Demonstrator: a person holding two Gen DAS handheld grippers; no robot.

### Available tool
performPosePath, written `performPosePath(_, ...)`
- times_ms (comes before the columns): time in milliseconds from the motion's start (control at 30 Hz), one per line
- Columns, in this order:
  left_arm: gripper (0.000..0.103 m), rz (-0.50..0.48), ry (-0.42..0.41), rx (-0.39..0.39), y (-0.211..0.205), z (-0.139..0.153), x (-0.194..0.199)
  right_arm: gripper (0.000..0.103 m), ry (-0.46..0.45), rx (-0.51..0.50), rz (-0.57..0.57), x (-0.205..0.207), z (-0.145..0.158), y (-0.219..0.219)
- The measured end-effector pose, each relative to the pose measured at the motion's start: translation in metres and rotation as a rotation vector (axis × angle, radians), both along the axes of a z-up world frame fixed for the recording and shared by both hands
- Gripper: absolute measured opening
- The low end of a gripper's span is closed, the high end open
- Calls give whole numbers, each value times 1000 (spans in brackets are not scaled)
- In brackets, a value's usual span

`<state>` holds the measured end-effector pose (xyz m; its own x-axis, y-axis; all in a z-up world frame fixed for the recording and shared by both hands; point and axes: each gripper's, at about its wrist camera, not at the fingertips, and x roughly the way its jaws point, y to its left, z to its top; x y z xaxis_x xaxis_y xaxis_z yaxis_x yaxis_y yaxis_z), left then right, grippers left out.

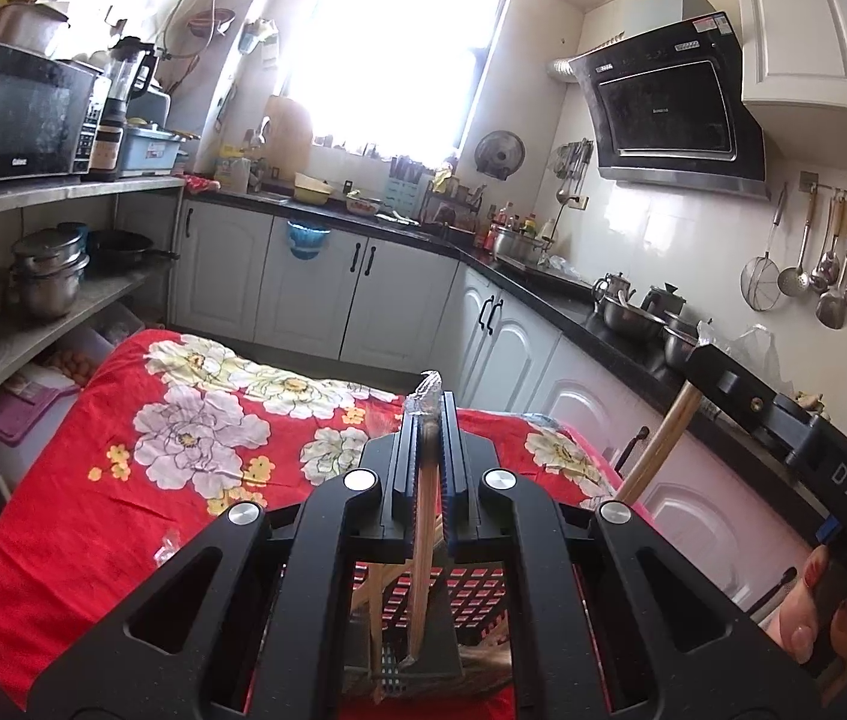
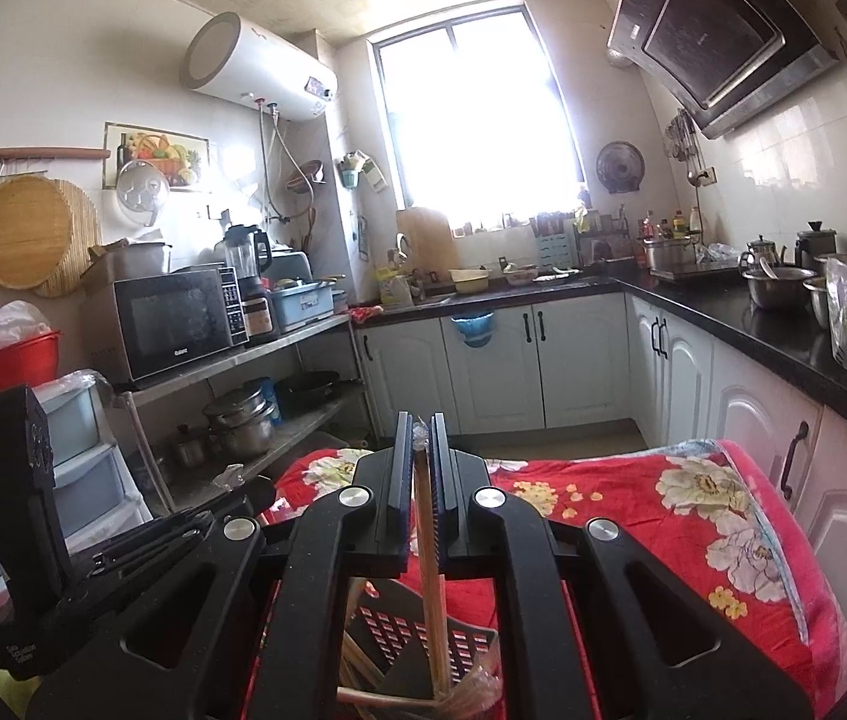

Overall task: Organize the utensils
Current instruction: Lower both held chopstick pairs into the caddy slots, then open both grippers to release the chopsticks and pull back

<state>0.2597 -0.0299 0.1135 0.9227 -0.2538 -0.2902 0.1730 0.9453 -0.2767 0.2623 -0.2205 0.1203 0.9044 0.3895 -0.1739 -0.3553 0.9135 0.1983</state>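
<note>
My left gripper (image 1: 428, 414) is shut on a plastic-wrapped wooden chopstick (image 1: 423, 546), which hangs down into a black slotted utensil basket (image 1: 471, 606) on the table with the red floral cloth (image 1: 123, 480). My right gripper (image 2: 420, 438) is shut on another wrapped wooden chopstick (image 2: 432, 588), which reaches down into the same basket (image 2: 411, 630). More wooden utensils (image 2: 363, 669) lie in the basket. The right gripper body shows at the right of the left wrist view (image 1: 783, 432), with a wooden stick (image 1: 660, 441) below it. The left gripper body shows at the left of the right wrist view (image 2: 33, 510).
The red floral cloth (image 2: 693, 516) covers the table. White cabinets under a black counter (image 1: 543, 288) run behind and to the right, with pots (image 1: 633, 315). A metal shelf with a microwave (image 1: 21, 114) and pots stands at the left. Hanging ladles (image 1: 831, 264) are on the wall.
</note>
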Motion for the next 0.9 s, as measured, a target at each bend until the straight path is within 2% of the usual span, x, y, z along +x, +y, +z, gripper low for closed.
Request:
performPosePath(500,3,-5,37,-13,5,-16,1,7,48,6,-9,-11,-15,-6)
performPosePath(633,3,-7,55,-15,6,-18,-1,16,61,6,-14,-14,-17,-10)
performPosePath(733,10,-12,74,-20,9,-18,-3,18,69,12,-19,-17,-18,-13)
performPosePath(900,13,-21,84,-22,13,-16,-11,22,77,18,-29,-24,-18,-17)
